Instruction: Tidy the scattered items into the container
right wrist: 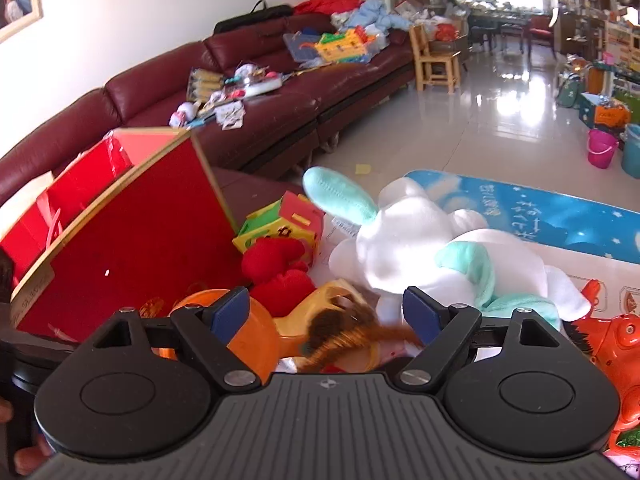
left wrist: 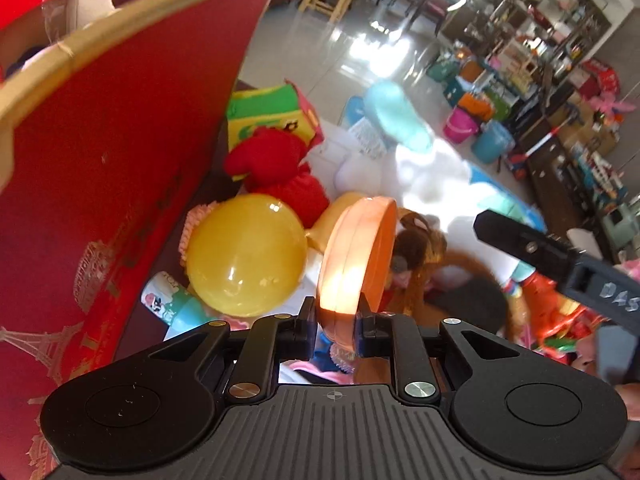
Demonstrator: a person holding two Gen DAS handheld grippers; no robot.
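While gripped, orange half-shell (left wrist: 356, 256) edge-up.

Left gripper (left wrist: 335, 322) – black ribbed body, two round discs, silver screws, dark-blue pads. Right gripper (right wrist: 326, 314) – same black build, blue pads (right wrist: 228, 314), white handwritten marking on its side.

Far ahead of my right tool I see dark red leather sofa (right wrist: 280, 92) along white wall, clutter on seats. Wooden chair (right wrist: 436, 60) beyond sofa end, ahead and slightly right. Pink bucket (right wrist: 600, 148) and teal bucket (right wrist: 632, 150) on glossy tiled floor (right wrist: 480, 120), far right. Framed picture (right wrist: 18, 0) on wall, upper left.
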